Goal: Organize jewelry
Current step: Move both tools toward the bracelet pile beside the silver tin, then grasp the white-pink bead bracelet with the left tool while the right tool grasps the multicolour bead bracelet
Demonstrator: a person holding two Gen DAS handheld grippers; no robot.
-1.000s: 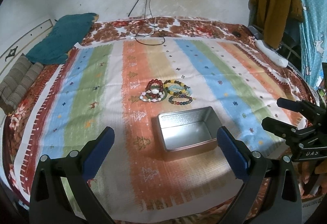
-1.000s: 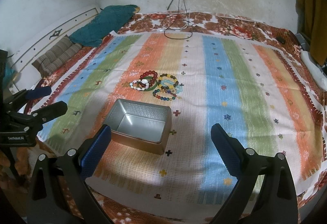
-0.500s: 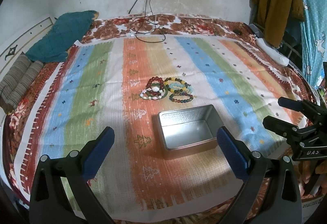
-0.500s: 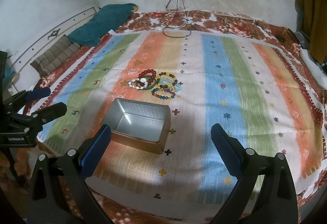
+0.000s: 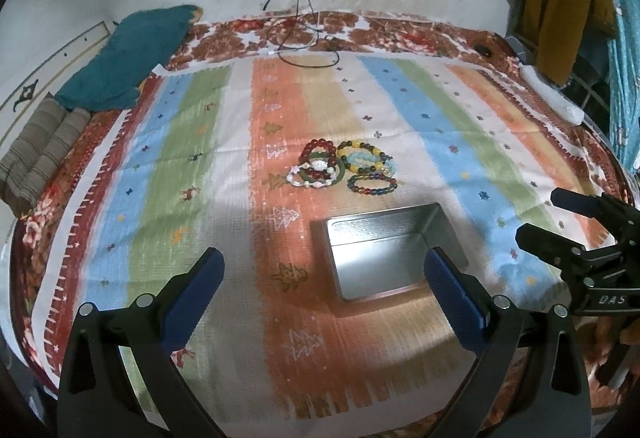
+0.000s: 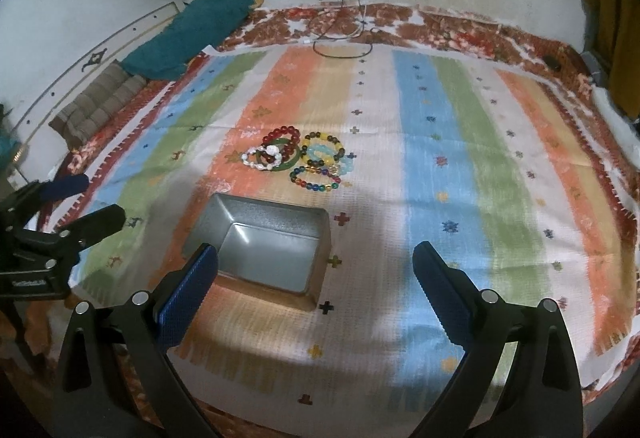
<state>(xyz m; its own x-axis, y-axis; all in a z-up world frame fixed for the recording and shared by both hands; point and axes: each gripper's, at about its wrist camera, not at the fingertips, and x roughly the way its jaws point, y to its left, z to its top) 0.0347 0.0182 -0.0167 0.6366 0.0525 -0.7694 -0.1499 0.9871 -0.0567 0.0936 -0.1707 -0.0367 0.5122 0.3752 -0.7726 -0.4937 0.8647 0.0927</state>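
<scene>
Striped cloth (image 5: pixel 192 166) covers the bed you are working over, with a stained white wall behind it and cables hanging down from a socket. Your bracelets (image 5: pixel 345 169) lie in a tight cluster on the orange and white stripes near the middle, several overlapping: a dark red one, a white pearly one and a green one to one side, yellow, pale blue and multicoloured ones to the other. Just beside them, on your near side, sits the open metal tin (image 5: pixel 390 258), which looks empty, so none of the sorting is done yet. Your left gripper (image 5: pixel 324 278) has its jaws spread wide and holds nothing; your right gripper (image 6: pixel 316 270) is likewise wide apart and empty, and both hang short of the pile, above the near edge of the cloth. For the first pick, go for a bracelet on the outside of the cluster, such as the multicoloured one (image 6: pixel 316 180) closest to the tin, because the overlapped ones will likely drag their neighbours along. Come down with one finger inside the loop and one outside, pinch the beads, and lift straight up before carrying it over the tin. A teal pillow (image 5: pixel 128 58) and folded blanket (image 5: pixel 40 154) lie well apart at the far left, out of your way.
</scene>
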